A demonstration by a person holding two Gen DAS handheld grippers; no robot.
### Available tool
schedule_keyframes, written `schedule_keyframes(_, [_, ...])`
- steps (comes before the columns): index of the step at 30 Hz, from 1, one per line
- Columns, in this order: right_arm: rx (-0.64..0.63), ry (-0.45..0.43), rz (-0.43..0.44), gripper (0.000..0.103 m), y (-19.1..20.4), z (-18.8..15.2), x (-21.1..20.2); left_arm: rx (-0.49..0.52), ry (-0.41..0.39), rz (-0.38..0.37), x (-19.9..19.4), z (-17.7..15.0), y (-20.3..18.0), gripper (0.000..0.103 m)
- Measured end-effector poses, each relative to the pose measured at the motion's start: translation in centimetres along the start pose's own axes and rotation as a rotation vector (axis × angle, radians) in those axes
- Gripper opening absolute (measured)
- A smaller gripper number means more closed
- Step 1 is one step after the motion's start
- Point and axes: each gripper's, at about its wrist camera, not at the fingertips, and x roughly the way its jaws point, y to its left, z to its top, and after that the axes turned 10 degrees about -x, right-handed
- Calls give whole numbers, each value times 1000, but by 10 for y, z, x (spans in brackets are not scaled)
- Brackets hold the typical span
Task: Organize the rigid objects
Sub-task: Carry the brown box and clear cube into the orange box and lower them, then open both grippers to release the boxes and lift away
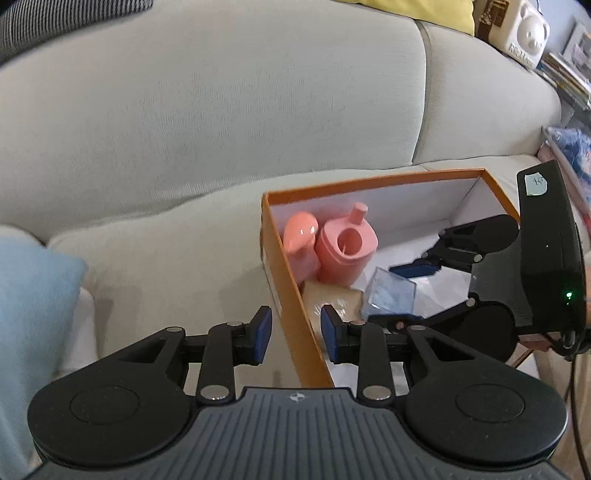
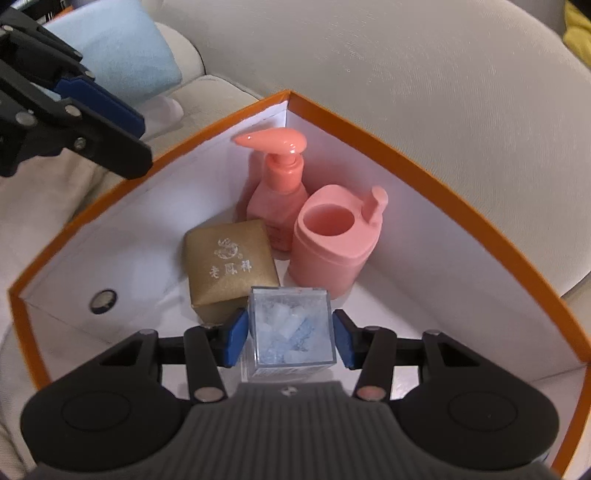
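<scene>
An orange box (image 2: 436, 173) with a white inside sits on a sofa. In it stand a pink pump bottle (image 2: 277, 184), a pink cup-like container (image 2: 332, 240) and a gold gift box (image 2: 229, 262). A clear cube (image 2: 291, 328) of pale blue bits sits between my right gripper's (image 2: 290, 341) open fingers; small gaps show on both sides. My left gripper (image 1: 295, 334) is open and straddles the orange box's near wall (image 1: 291, 295). The cube (image 1: 389, 295), bottle (image 1: 299, 243) and container (image 1: 345, 251) also show in the left wrist view, with the right gripper (image 1: 406, 291) around the cube.
The sofa's grey back cushion (image 1: 221, 110) rises behind the box. A light blue cushion (image 1: 33, 295) lies to the left. A white bear-shaped object (image 1: 528, 33) and stacked books (image 1: 569, 77) sit at the far right. A small round hole (image 2: 104, 299) marks the box wall.
</scene>
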Motion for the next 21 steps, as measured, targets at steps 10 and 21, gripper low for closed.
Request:
schedule_keyframes(10, [-168, -23, 155, 51, 3, -6, -3, -114, -17, -52, 13, -12, 14, 36])
schedule_keyframes(21, [-159, 59, 126, 65, 12, -5, -8, -204, -102, -133, 13, -28, 34, 36])
